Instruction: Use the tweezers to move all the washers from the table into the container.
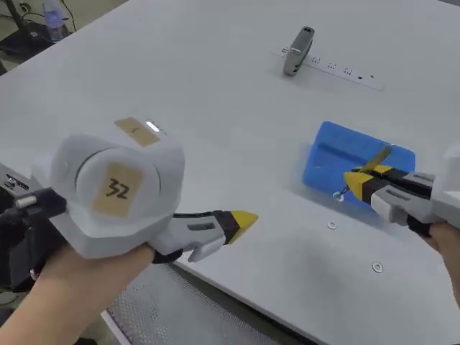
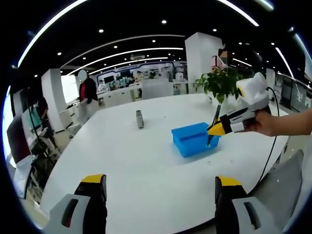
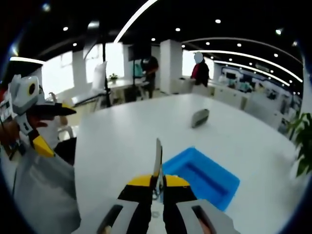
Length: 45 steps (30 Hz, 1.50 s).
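Blue plastic makes the container (image 1: pixel 327 147) easy to find on the white table (image 1: pixel 215 108), a little to the right of the middle of the head view. The right hand-held gripper (image 1: pixel 361 180) has its jaws pressed together on the tweezers (image 1: pixel 381 157), which cross them at a slant. The lower tip of the tweezers points down at the near edge of the container. Something small and round sits at that tip, but I cannot tell whether it is a washer held in the tweezers or one lying below them.

One washer (image 1: pixel 331 226) lies on the table just beside the near edge of the container. A second washer (image 1: pixel 377 267) lies closer to the person. The left hand-held gripper (image 2: pixel 160 179) has its jaws wide apart and holds nothing; it hovers over the table edge, well apart from the work.

I judge that the task is in the middle, at the step of dropping or picking near the rim of the container. The next move probably calls for lowering the tweezers tip exactly over the nearest washer. A thin flat ring is hard to pinch and can slip away.
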Each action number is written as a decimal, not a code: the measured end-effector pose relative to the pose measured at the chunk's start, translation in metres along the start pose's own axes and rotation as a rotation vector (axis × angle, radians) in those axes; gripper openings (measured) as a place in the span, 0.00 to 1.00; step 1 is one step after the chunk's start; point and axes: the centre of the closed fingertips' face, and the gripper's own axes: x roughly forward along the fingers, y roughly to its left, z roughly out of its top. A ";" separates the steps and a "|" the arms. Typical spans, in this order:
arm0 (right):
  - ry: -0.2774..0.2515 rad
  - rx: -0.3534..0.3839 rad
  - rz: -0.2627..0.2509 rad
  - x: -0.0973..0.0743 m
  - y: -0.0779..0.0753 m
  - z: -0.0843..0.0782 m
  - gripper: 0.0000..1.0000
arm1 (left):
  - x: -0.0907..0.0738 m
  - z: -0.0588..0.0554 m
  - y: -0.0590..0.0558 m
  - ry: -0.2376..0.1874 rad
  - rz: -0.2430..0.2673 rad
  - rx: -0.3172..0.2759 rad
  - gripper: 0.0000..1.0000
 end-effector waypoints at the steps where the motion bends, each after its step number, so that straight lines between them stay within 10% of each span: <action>1: -0.007 -0.002 -0.009 -0.001 -0.003 0.003 0.03 | 0.000 0.001 0.000 -0.004 0.002 -0.003 0.95; 17: -0.021 0.035 -0.117 0.013 -0.072 0.008 0.03 | -0.005 0.001 0.010 0.004 0.041 0.003 0.94; 45: 0.098 0.054 -0.054 0.072 -0.072 -0.034 0.04 | -0.004 -0.010 0.007 0.039 0.035 -0.020 0.94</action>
